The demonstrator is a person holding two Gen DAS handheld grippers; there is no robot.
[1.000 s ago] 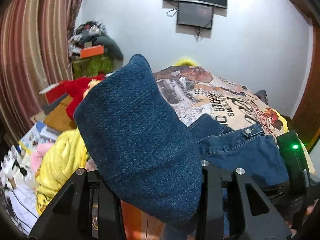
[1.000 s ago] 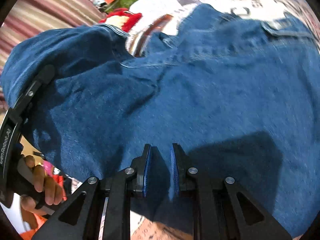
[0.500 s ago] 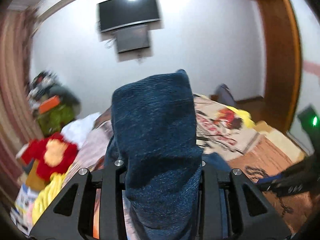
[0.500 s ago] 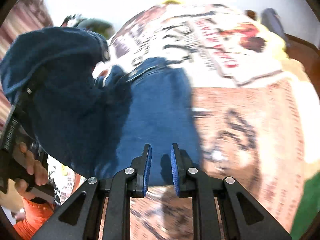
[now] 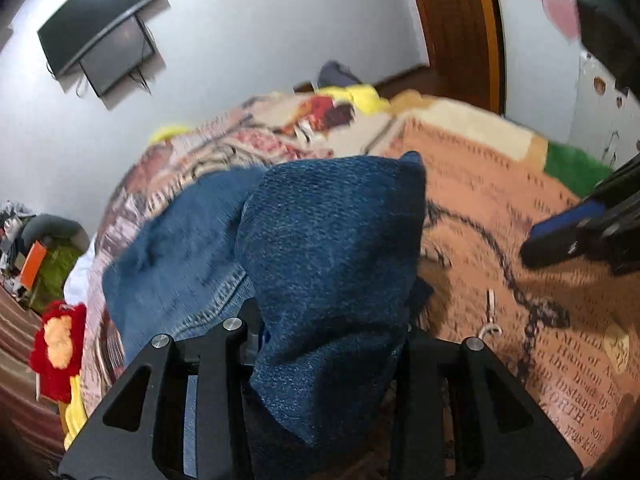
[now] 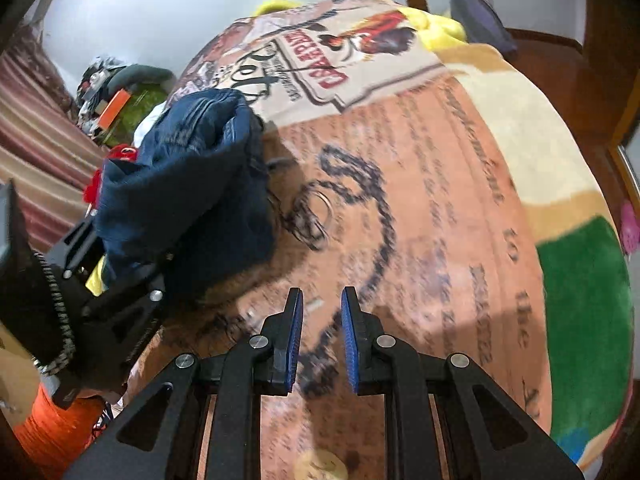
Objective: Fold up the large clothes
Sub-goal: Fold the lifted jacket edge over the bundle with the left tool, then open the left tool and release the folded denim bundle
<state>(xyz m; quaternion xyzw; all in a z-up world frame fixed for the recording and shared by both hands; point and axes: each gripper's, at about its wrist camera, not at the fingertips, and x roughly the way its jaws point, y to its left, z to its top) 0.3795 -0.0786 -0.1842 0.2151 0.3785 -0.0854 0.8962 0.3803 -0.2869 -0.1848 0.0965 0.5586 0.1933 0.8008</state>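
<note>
The dark blue jeans [image 5: 332, 240] are bunched in a thick wad between the fingers of my left gripper [image 5: 328, 320]. Its jaws are opening slightly, with the pads still on the denim. The rest of the jeans trails back left over the printed blanket [image 5: 500, 208]. From the right wrist view, the jeans [image 6: 188, 184] hang in a lump over the left gripper [image 6: 120, 264] at the left. My right gripper [image 6: 322, 294] hovers over the orange part of the blanket [image 6: 440, 200], its blue pads close together with nothing between them. One of its fingers [image 5: 560, 236] shows at the right edge of the left wrist view.
The blanket covers a bed that fills both views. A wall-mounted TV [image 5: 100, 12] hangs at the far wall. A red plush toy [image 5: 60, 340] and a clutter pile [image 5: 40, 256] lie left of the bed. A wooden door frame [image 5: 460, 32] stands at the far right.
My right gripper let go of the denim and moved off it, to over the bare blanket. The left gripper swung right and rolled, carrying the jeans wad with it.
</note>
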